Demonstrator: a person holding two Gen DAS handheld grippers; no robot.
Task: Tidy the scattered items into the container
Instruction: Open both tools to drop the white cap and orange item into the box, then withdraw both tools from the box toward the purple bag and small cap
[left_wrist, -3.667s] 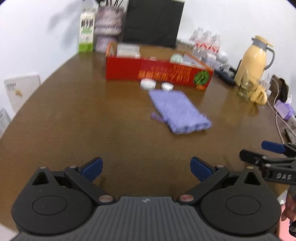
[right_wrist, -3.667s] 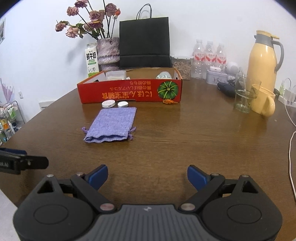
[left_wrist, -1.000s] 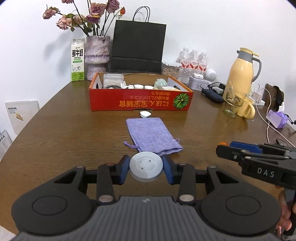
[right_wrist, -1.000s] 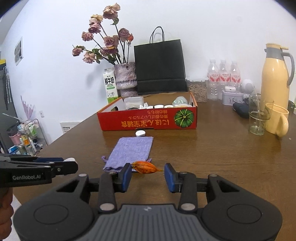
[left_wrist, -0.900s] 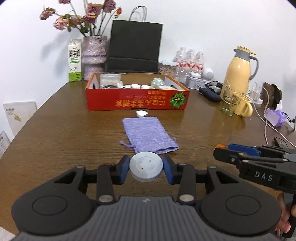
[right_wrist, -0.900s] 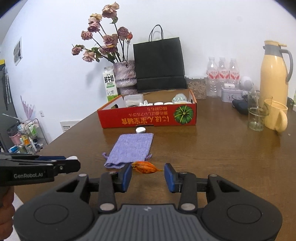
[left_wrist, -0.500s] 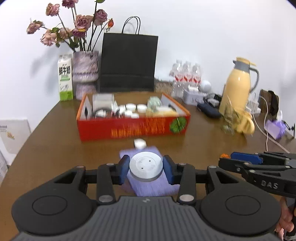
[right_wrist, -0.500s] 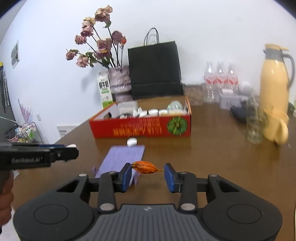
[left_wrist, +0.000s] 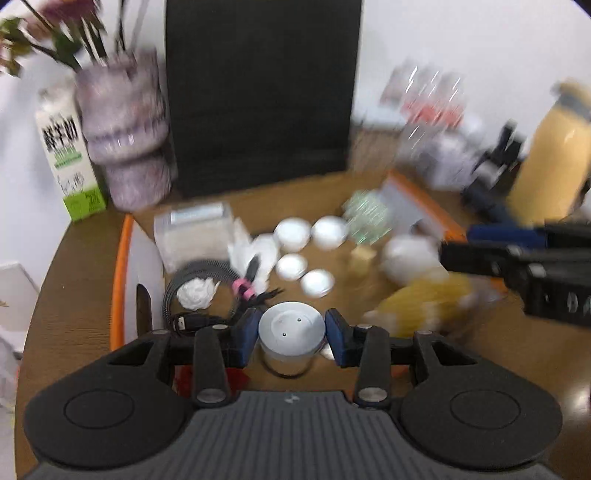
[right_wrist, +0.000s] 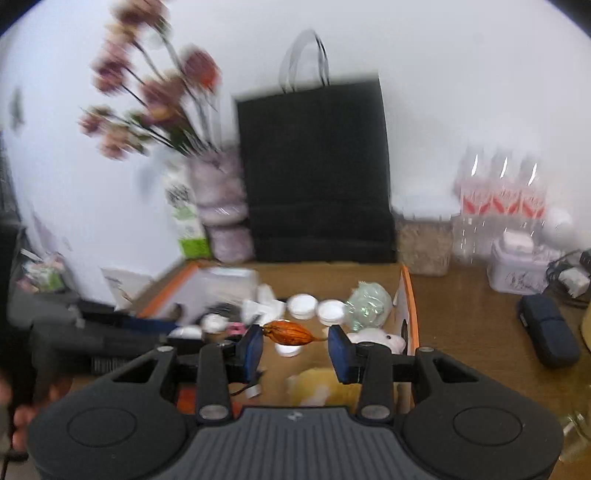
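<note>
My left gripper (left_wrist: 291, 338) clamps a round white jar (left_wrist: 291, 334); my right gripper (right_wrist: 295, 349) pinches an orange pod (right_wrist: 290, 333). Both hang over the open box (right_wrist: 406, 295), above white lids (left_wrist: 291, 232) and cable (left_wrist: 192, 273).

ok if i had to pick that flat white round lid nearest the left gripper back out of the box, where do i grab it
Take the white round lid by its rim, on two opposite edges, coming straight down from above. It lies flat on the box floor, so only the thin edge gives the pads purchase, and other lids sit close behind it.
</note>
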